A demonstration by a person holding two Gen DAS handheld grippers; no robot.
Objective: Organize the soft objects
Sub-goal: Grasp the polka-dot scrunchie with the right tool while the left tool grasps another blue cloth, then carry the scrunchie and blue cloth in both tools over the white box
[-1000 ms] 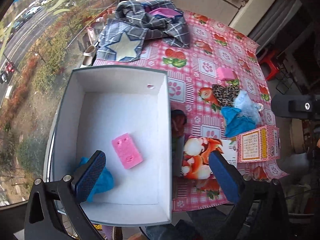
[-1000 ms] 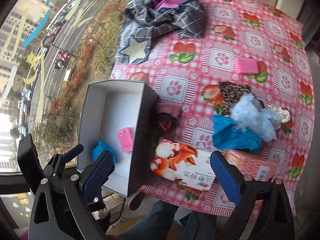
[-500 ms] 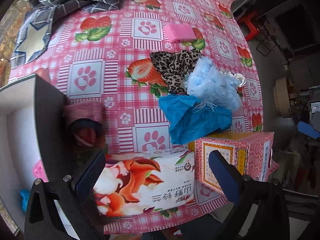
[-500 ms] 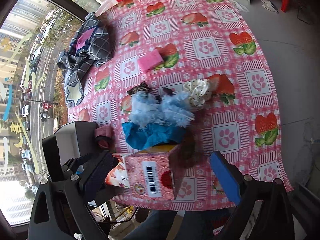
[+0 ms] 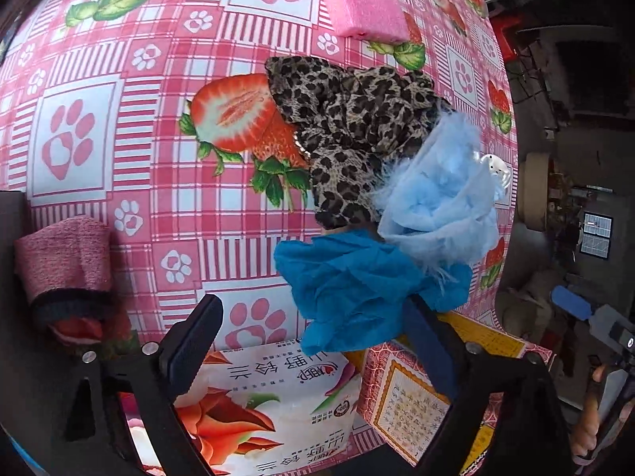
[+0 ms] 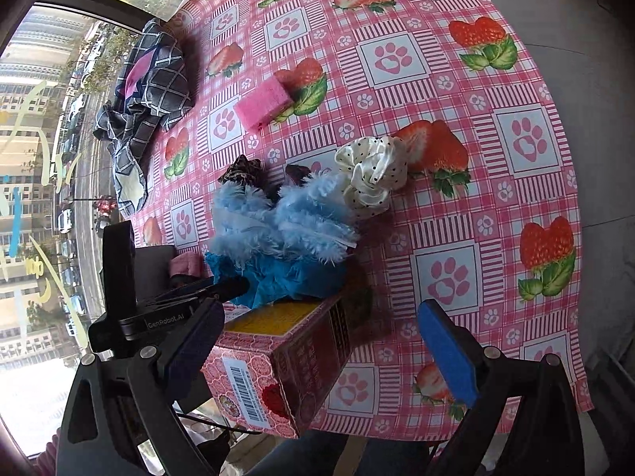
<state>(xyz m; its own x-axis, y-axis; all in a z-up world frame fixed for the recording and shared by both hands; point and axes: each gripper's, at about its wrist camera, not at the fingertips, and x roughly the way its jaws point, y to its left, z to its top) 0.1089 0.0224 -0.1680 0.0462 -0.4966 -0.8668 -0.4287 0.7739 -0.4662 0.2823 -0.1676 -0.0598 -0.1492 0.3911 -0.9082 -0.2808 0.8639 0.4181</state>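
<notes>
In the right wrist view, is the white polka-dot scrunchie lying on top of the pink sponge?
No. The white polka-dot scrunchie lies on the tablecloth beside the light blue feathery piece, well apart from the pink sponge.

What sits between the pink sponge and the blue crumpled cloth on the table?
The leopard-print scrunchie lies between the pink sponge and the blue crumpled cloth, clearest in the left wrist view.
</notes>
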